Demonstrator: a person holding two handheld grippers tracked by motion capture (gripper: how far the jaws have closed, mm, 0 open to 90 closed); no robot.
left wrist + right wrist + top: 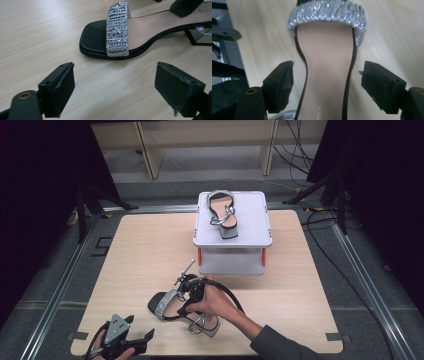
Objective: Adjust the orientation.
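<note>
Sandal (170,304): lay at lower centre of the table (140,250), between the right gripper's spread jaws, pads apart from its sides.
Right gripper (327,85): open, astride the insole.
Left gripper (115,85): open, empty, near the toe.
Look: black sole, glittering silver strap, block heel.
Stand (255,220): upper centre, carried the second sandal (222,212).

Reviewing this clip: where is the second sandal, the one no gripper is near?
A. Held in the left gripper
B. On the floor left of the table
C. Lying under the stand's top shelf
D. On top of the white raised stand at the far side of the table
D: in the high view the second sandal sits on the top of the white stand, while the near sandal lies on the table under the right gripper.
</note>
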